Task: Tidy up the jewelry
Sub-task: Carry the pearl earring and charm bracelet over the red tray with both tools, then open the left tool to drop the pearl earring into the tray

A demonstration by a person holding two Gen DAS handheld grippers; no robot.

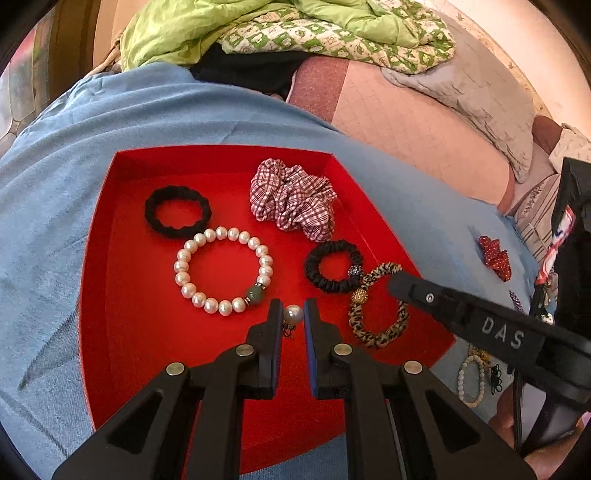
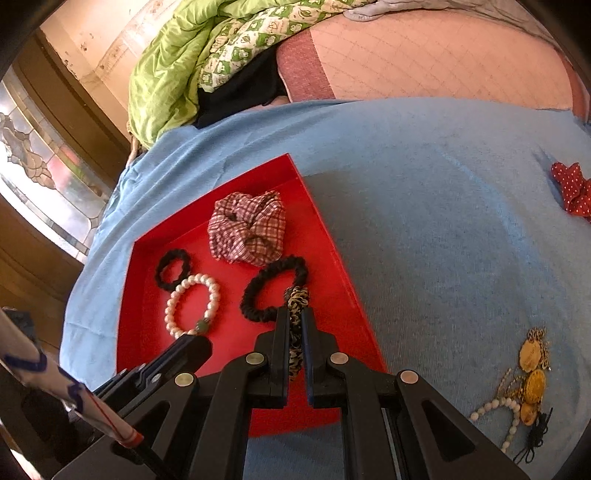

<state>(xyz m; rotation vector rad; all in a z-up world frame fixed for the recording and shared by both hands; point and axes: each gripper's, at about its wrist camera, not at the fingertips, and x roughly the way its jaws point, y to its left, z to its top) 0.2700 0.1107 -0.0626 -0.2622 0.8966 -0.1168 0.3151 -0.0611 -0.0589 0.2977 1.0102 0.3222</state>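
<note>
Nearest the lens in the left wrist view, the left tongs (image 1: 293, 314) are seen almost shut on a pearl earring (image 1: 293, 314), whose small dark dangling part below the pearl is hard to make out. In the right wrist view, the right tongs (image 2: 295, 319) are clamped on a leopard-print hair tie (image 2: 295, 332), much of which is hidden between the fingers. A red tray (image 1: 110, 258) is laid on a blue cloth (image 1: 55, 184) over a bed. Inside the tray, left of centre, a pearl bracelet (image 1: 223, 271) is placed just below a black hair tie (image 1: 177, 211); a checked scrunchie (image 1: 293, 197) sits toward the upper right, and a black satin scrunchie (image 1: 334, 266) touches the leopard one. Outside the tray, on the cloth, a red dotted scrunchie (image 2: 572, 188) is cut off at the right edge, and gold pendants with a bead string (image 2: 517, 391) lie tangled at lower right, their details unclear. A green quilt (image 1: 258, 26) is bunched along the top of the frame
</note>
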